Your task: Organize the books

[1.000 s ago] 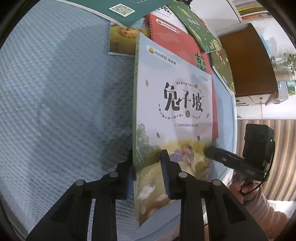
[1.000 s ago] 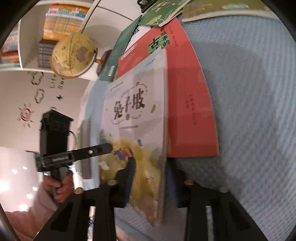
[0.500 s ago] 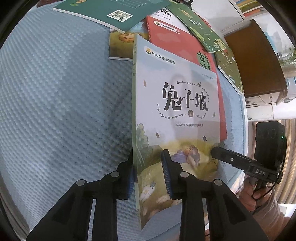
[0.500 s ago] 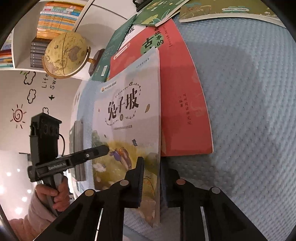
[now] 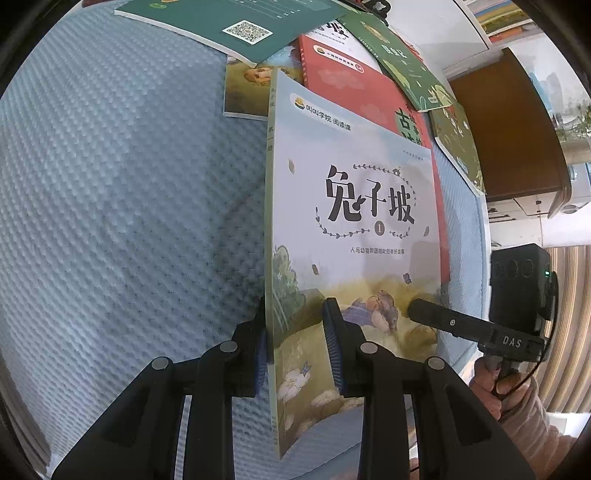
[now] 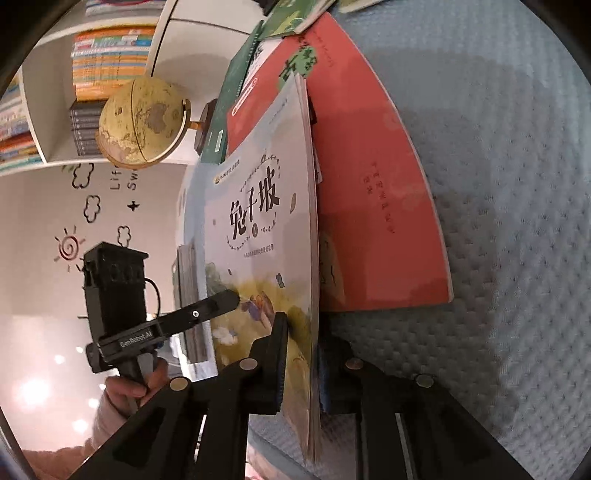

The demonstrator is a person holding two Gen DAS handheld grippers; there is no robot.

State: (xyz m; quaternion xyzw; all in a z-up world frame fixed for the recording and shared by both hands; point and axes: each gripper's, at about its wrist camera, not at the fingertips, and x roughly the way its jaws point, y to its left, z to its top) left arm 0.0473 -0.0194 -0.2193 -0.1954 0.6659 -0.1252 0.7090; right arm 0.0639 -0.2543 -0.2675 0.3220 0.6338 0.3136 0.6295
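Note:
A pale picture book [image 5: 354, 206] with black characters on its cover lies tilted over a red book [image 5: 354, 96] on the blue quilted cloth [image 5: 129, 184]. My left gripper [image 5: 295, 339] is shut on its spine edge near the bottom. My right gripper [image 6: 303, 354] has the opposite page edge of the pale book [image 6: 258, 221] between its closing jaws, pads on it, and that edge is raised off the red book [image 6: 369, 184]. Each gripper shows in the other's view: the right gripper [image 5: 443, 321], the left gripper [image 6: 207, 310].
More books lie fanned at the far end: a dark green one with a QR code [image 5: 229, 18], a yellow picture book [image 5: 247, 92], two green ones [image 5: 399, 62]. Beyond the cloth's edge are a globe [image 6: 142, 122], a bookshelf [image 6: 110, 62] and a brown cabinet [image 5: 517, 129].
The right gripper's jaws have narrowed onto the pale book's page edge, and that edge has lifted off the red book. The left gripper has kept its hold on the spine.

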